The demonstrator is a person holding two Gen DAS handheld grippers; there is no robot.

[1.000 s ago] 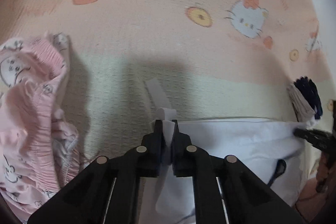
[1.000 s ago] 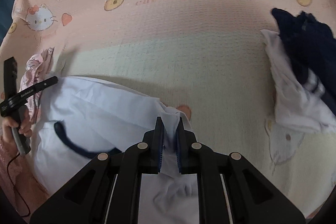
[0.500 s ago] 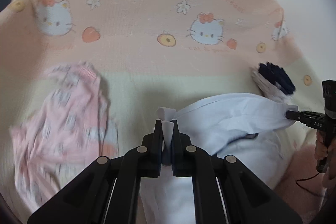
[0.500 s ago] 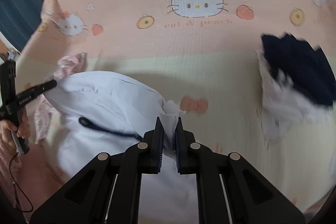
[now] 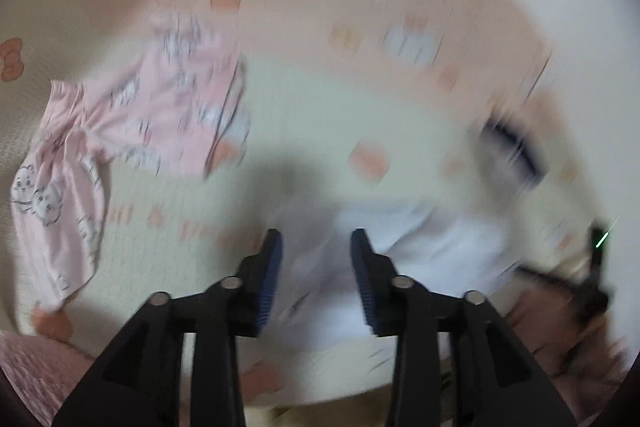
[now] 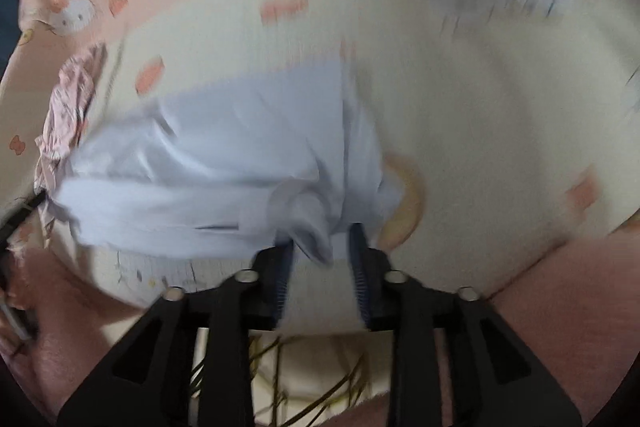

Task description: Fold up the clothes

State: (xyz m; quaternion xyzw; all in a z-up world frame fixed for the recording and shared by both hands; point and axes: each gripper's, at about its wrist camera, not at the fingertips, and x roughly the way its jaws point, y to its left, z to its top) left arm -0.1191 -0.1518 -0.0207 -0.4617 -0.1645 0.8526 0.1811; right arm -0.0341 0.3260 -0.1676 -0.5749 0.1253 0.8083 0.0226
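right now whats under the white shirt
The white shirt lies on the cartoon-print blanket, its left edge over the pink garment. What the shirt covers stays hidden.

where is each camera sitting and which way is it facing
Left wrist: sits on the left tongs, looking steeply down at the blanket, pink clothes and white shirt; its opening pads clear the cloth.
Right wrist: sits on the right tongs, looking down at the white shirt; a shirt corner hangs between its opening pads.
Shared: shirt, pink clothes, blanket.
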